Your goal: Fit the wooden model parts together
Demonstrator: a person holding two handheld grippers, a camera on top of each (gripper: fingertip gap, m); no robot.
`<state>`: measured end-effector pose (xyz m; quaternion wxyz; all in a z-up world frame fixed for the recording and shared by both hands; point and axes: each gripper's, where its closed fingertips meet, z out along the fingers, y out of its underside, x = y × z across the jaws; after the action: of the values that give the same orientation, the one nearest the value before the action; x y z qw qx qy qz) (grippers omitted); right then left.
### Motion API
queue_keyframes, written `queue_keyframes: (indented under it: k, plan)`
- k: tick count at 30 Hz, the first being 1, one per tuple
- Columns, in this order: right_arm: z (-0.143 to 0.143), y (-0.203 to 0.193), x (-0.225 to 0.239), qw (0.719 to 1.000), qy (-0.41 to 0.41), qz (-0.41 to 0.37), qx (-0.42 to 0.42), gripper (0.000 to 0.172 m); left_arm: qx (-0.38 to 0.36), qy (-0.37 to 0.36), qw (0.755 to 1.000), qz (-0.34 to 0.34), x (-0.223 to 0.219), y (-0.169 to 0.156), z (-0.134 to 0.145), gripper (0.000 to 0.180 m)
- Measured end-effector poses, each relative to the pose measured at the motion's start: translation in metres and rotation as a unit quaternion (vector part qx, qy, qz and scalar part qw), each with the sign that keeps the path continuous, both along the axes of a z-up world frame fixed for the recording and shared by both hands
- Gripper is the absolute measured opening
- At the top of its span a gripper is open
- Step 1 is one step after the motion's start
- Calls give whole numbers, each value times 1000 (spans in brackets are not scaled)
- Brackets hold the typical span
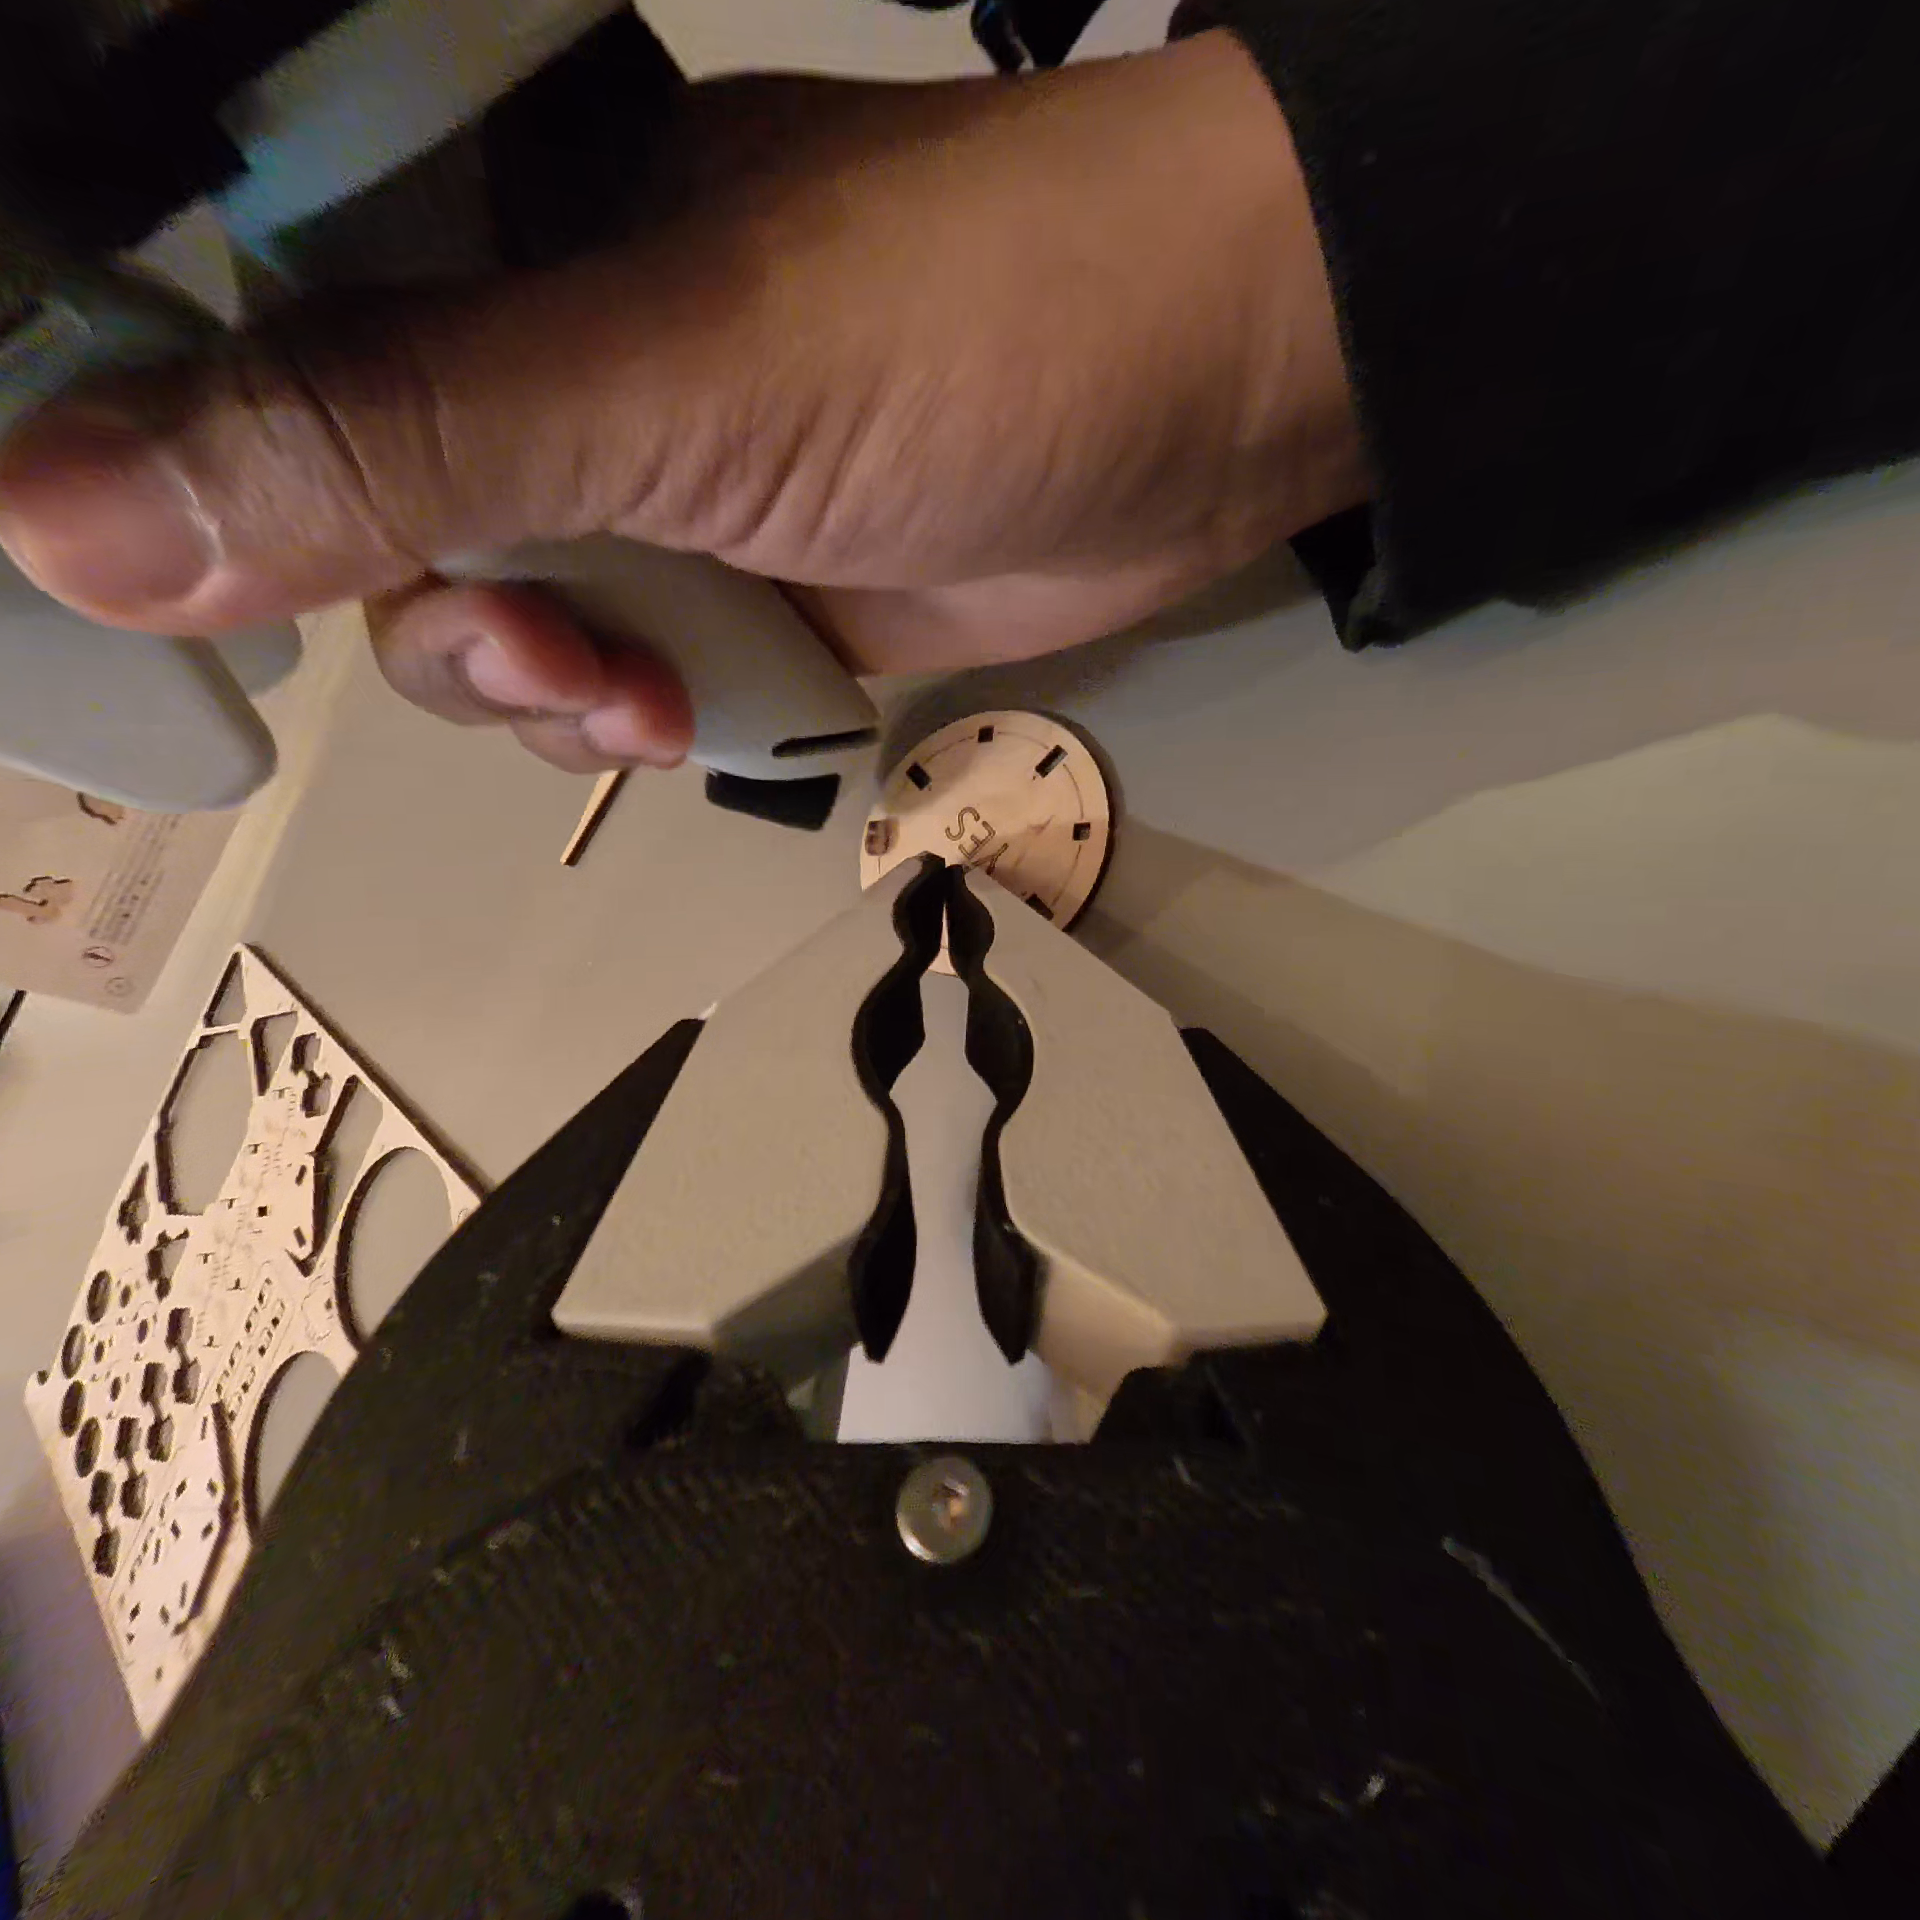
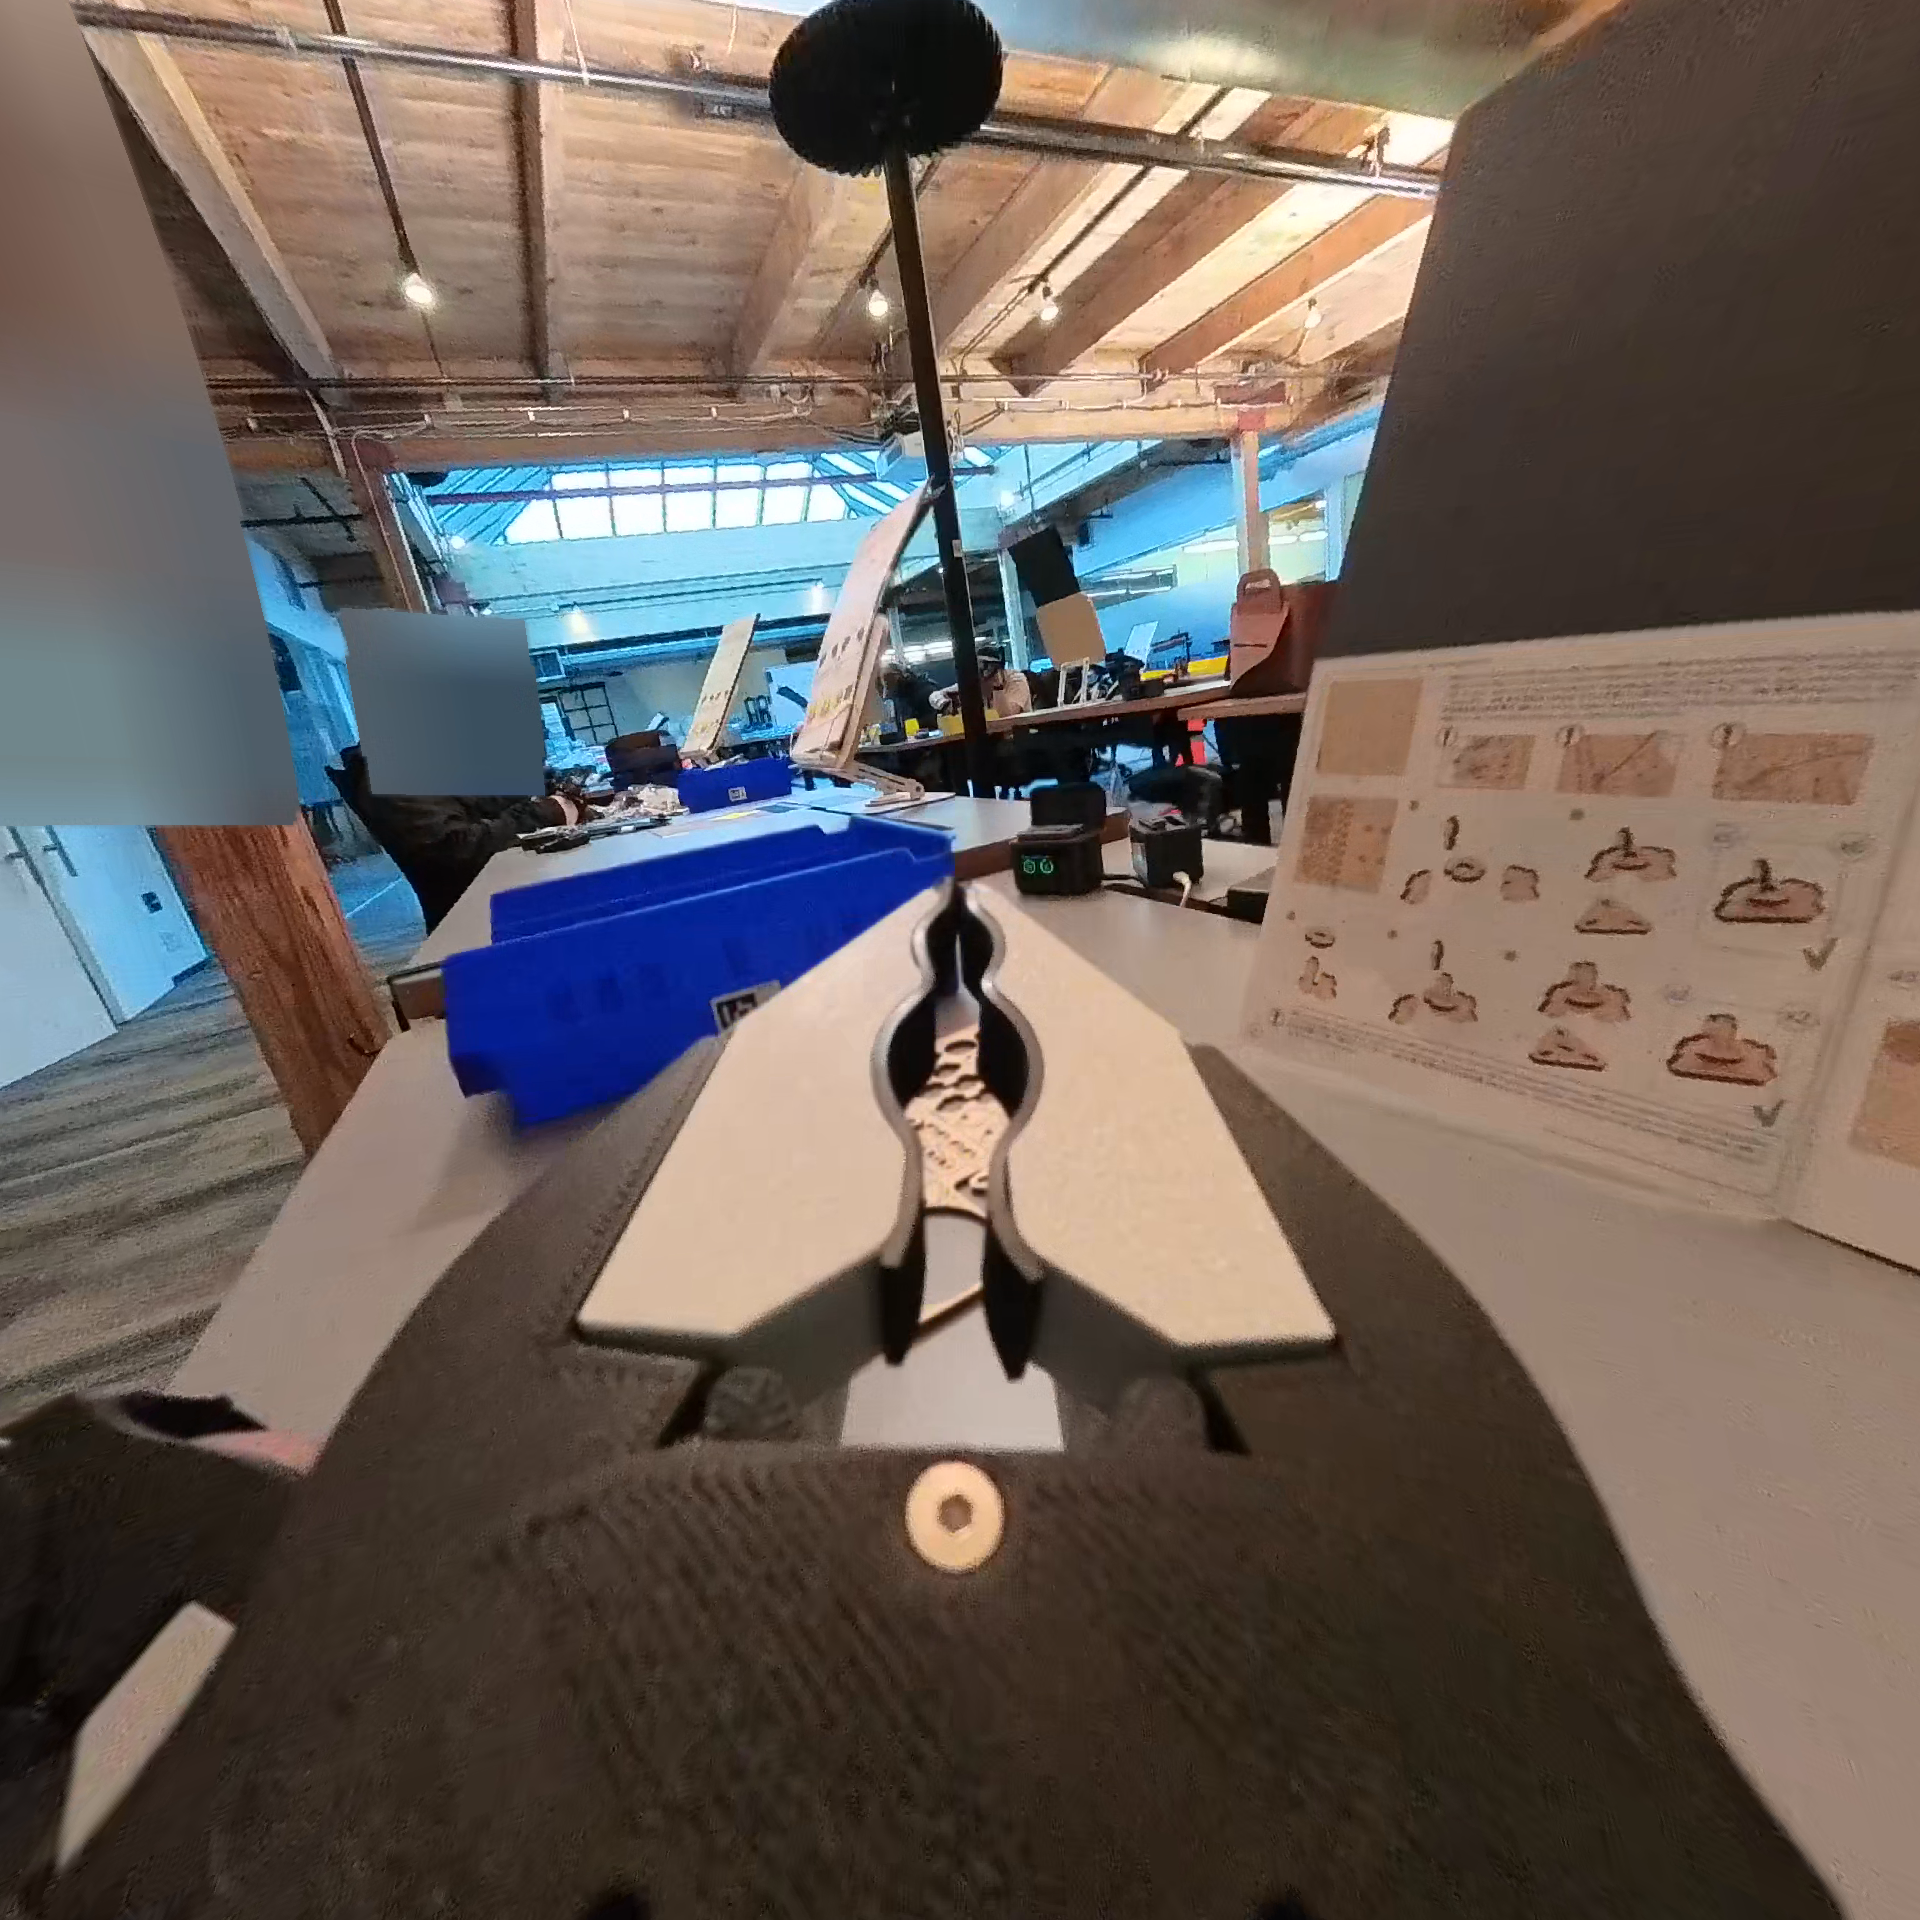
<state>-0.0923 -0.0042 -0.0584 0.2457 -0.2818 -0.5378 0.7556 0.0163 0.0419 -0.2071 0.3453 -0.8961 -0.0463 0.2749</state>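
Left gripper (image 1: 943, 878): we see its tips met, nothing between them, poised over the near edge of a round wooden disc (image 1: 1023, 805) lying flat on the grey table (image 1: 1455, 1039); we cannot tell whether the tips touch it. Just left of the disc, a hand (image 1: 779, 343) in a black sleeve grasps the grey handle of the other gripper. A thin wooden stick (image 1: 592, 821) lies farther left. At near left lies a punched plywood sheet (image 1: 208, 1299); beyond it, a printed card (image 1: 94, 914).

Right gripper (image 2: 956, 904): in its own view we see the jaws closed, tips together and bare, aimed level across the table. A blue bin (image 2: 623, 966) stands at far left; an instruction sheet (image 2: 1558, 914) leans upright at right. A black charger (image 2: 1060, 852) sits beyond the tips. Through the lower jaw gap a patterned wooden piece (image 2: 951, 1122) shows.
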Motion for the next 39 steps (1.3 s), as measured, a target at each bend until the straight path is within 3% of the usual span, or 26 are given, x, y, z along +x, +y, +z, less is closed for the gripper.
queue_keyframes:
  k: [10,14,19,23,28,31,36,39]
  plan:
    - [8,-14,12,999,43,7,22,0,1,-12,1000,13,0,-1,-2,0]
    - [-15,-25,7,997,24,10,78,0,-2,-7,1000,17,0,-1,-2,0]
    - [18,-13,16,997,69,-3,35,0,-2,-7,1000,18,0,-1,-2,0]
    - [-14,-31,11,996,31,16,84,0,-2,-8,1000,18,0,-2,-2,0]
    - [14,-21,20,997,66,11,32,0,-1,-9,1000,18,0,-2,-2,0]
    - [-15,-33,13,996,28,28,74,0,-2,-7,1000,18,0,-2,-2,0]
    - [18,-23,19,997,73,10,36,0,-2,-8,1000,19,0,-2,-2,0]
    - [-12,-38,16,995,50,25,78,0,-1,-9,1000,19,0,-2,-2,0]
